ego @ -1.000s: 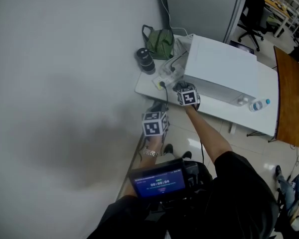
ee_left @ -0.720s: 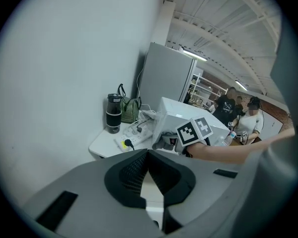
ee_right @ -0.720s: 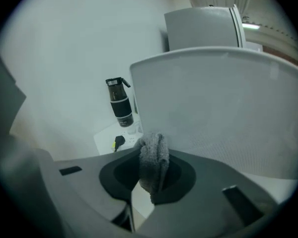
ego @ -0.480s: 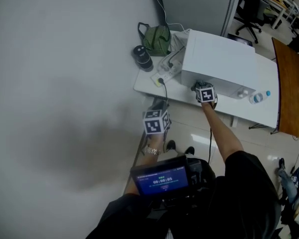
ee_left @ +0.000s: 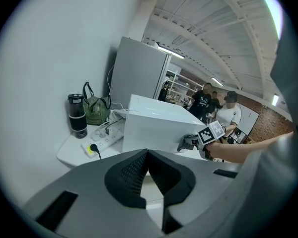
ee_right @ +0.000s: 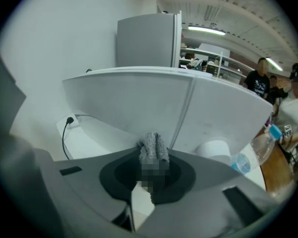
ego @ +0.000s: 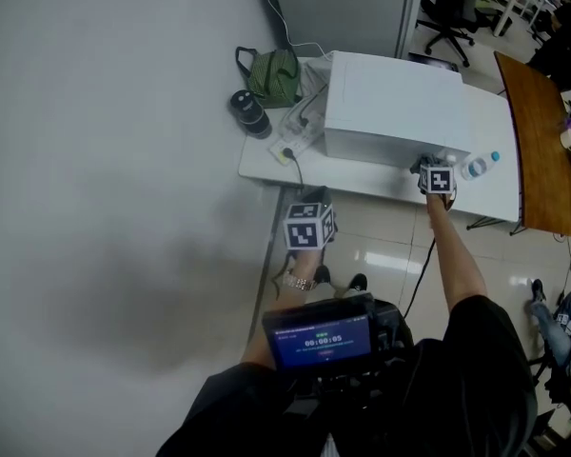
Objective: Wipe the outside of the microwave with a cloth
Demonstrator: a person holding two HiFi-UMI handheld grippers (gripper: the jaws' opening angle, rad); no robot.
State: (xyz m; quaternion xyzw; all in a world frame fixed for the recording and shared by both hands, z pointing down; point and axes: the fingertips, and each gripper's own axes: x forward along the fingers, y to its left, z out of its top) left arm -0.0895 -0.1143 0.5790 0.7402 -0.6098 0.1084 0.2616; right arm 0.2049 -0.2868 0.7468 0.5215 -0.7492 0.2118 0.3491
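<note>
At the left end of the white table [ego: 260, 163], hard against the wall, stand a black cylindrical flask [ego: 250, 114] and a green handled bag [ego: 274, 72]. A white power strip [ego: 290, 143] with its cables lies just beside the white box-shaped microwave [ego: 390, 103]. The left gripper [ee_left: 148, 152] hangs short of the table, jaws pressed together on nothing. The right gripper [ego: 426, 167] pinches a grey fluffy cloth [ee_right: 153, 148] against the microwave's front, near its right end by the door seam. A clear blue-capped plastic bottle [ego: 478, 166] sits just to the right of it, with a brown wooden tabletop [ego: 533, 131] beyond.
</note>
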